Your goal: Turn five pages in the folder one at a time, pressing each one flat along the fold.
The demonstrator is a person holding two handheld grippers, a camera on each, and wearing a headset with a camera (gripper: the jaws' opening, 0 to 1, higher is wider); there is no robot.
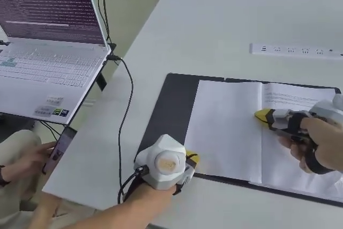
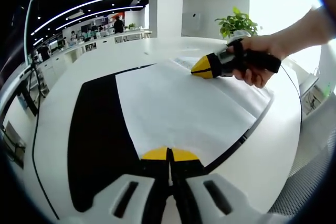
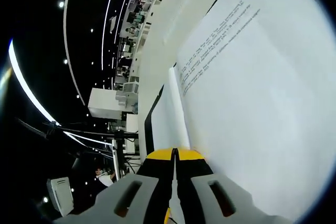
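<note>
Across the right half of the head view the folder [image 1: 163, 116] lies open on the white table [image 1: 214, 20], with a blank page [image 1: 225, 127] on its left and a printed page [image 1: 300, 100] on its right. At centre right the right gripper [image 1: 262, 115] has its jaws clenched, yellow tips at the fold between the pages. At lower centre the left gripper [image 1: 191, 158] has its jaws closed together at the blank page's near edge; I cannot tell whether paper is pinched. A laptop [image 1: 48, 73] stands upper left, a power strip [image 1: 295, 50] upper right
</note>
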